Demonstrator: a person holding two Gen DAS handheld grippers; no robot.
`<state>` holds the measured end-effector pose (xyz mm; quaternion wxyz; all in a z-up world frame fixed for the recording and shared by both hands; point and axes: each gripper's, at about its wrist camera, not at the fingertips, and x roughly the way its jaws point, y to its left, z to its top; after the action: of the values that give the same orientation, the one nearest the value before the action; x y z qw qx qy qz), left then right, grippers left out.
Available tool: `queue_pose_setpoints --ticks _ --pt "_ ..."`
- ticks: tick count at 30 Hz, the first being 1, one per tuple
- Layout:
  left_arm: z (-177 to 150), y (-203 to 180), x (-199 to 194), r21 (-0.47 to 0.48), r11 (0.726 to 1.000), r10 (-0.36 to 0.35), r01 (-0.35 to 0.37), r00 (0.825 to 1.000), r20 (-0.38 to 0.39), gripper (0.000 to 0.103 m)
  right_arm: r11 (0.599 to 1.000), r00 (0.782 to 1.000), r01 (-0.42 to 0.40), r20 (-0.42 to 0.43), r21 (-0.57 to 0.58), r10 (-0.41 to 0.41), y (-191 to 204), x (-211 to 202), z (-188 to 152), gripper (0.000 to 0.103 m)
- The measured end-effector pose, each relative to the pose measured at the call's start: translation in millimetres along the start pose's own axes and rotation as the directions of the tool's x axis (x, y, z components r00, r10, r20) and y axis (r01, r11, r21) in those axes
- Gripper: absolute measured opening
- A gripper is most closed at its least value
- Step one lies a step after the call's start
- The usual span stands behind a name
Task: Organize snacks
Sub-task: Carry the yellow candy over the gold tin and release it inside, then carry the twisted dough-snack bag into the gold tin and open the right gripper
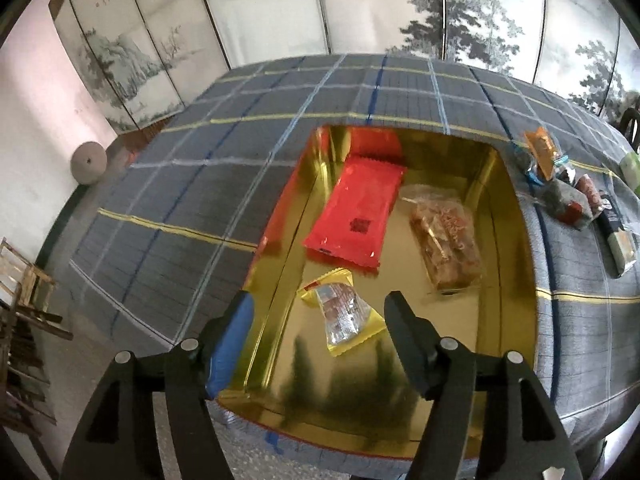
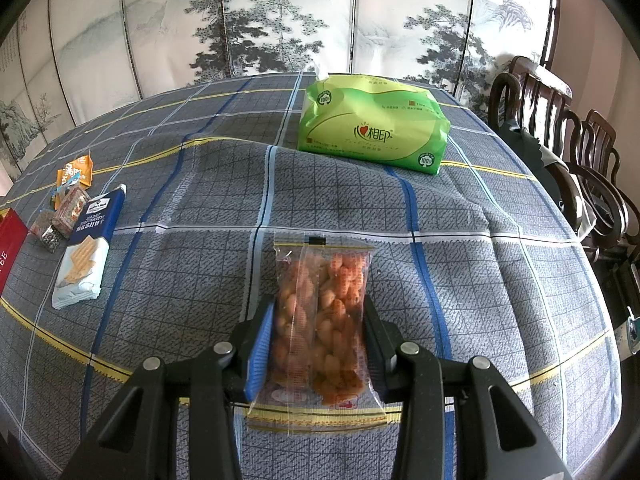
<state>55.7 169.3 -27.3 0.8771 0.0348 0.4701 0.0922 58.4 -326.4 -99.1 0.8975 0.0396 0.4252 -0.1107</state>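
Gold tin (image 1: 516, 216): one, open, on the plaid tablecloth (image 1: 168, 184).
Tin contents: three packets. Red packet (image 1: 354, 216) toward the far end, clear packet of brown snacks (image 1: 446, 240) right of it, small yellow-edged packet (image 1: 340, 314) nearest.
Loose snacks: small cluster (image 1: 560, 176) just right of the tin; one blue cracker pack (image 2: 86, 248) beside it.
Tissue pack (image 2: 372, 132): one, green, far side.
Left gripper (image 1: 320, 344): jaws spread wide, holding nothing, above the tin's near end.
Right gripper (image 2: 318, 344): jaws closed against the sides of one clear bag of orange snacks (image 2: 322, 312), above the cloth.
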Motion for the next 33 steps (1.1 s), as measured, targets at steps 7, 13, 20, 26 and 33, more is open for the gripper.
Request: queue_pose_setpoints --ticks 7,13,20,26,33 --pt "-7.2 -1.1 -26.9 0.002 1.000 0.004 -0.004 1.000 0.030 0.068 0.999 1.000 0.031 0.001 -0.016 -0.031 4.6 -3.5 -2.6 0.041" --pt "-15.1 0.0 -57.3 -0.003 1.000 0.002 -0.002 0.998 0.065 0.068 1.000 1.000 0.015 -0.009 0.008 -0.015 8.6 -12.1 -12.5 0.041" --pt "-22.5 -2.9 -99.9 0.012 0.999 0.039 -0.042 0.988 0.146 0.068 0.999 1.000 -0.022 -0.021 0.028 0.023 16.7 -24.1 -25.4 0.041" --pt "-25.1 -10.5 -125.0 0.039 0.997 0.054 -0.062 0.979 0.195 0.070 0.997 0.998 -0.053 -0.024 0.048 0.054 27.1 -32.9 -35.2 0.041" --pt "-27.7 -13.4 -139.9 0.050 0.997 0.050 -0.062 0.974 0.220 0.071 0.996 0.997 -0.072 -0.024 0.055 0.073 37.0 -42.2 -38.6 0.041"
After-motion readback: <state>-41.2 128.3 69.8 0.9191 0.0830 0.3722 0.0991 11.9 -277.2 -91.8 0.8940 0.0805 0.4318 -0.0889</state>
